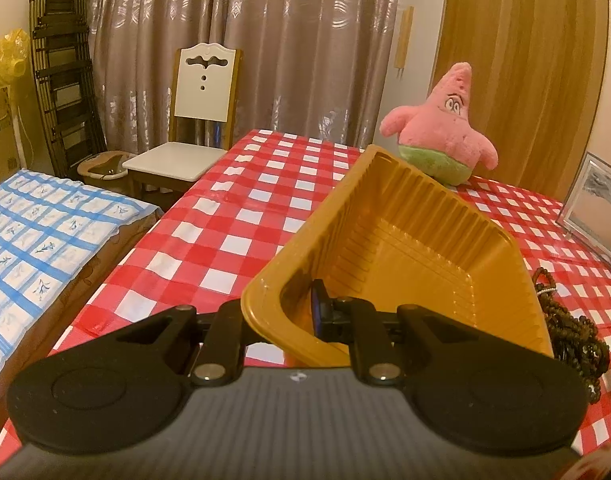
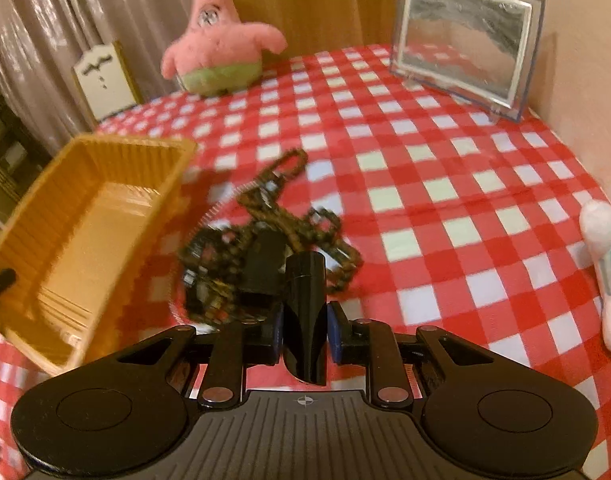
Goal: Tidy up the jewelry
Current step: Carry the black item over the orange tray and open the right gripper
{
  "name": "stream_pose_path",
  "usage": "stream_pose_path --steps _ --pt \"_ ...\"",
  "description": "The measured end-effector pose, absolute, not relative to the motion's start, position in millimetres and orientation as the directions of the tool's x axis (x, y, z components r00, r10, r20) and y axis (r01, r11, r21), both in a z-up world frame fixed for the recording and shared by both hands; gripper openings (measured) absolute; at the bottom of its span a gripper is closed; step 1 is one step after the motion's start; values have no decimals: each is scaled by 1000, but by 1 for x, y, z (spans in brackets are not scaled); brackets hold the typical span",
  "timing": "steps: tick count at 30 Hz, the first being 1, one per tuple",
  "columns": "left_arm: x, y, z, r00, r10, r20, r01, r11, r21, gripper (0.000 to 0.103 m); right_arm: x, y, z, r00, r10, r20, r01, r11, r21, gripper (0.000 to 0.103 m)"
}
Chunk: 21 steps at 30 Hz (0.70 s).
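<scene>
Tray [image 2: 77,220]: yellow, empty inside, tilted near the table's [image 2: 445,168] left edge; nothing sorted yet.
Left claw [image 1: 301,312]: clamped on the tray's near wall.
Jewelry [image 2: 265,232]: dark bead strands heaped mid-table, just beside the tray; all left to move.
Right claw [image 2: 305,332]: clamped on a black cylindrical object [image 2: 305,300], kind unclear, at the heap's near side.

No readable text or labels
</scene>
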<state>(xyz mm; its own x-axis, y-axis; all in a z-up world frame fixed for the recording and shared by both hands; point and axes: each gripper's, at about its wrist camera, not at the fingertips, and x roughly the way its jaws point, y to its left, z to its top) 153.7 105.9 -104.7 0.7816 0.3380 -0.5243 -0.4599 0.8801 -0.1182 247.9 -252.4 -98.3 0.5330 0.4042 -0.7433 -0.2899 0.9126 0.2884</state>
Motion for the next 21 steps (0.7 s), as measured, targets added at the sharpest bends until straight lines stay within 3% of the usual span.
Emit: stream_pose_path --steps 12,21 --pt "146 105 -98 777 353 -522 -464 880 -97 13 229 -152 -65 354 712 -607 -568 679 464 23" --pt "137 106 -93 770 374 -517 -478 875 -78 13 227 -81 -100 236 701 -673 -644 631 432 23"
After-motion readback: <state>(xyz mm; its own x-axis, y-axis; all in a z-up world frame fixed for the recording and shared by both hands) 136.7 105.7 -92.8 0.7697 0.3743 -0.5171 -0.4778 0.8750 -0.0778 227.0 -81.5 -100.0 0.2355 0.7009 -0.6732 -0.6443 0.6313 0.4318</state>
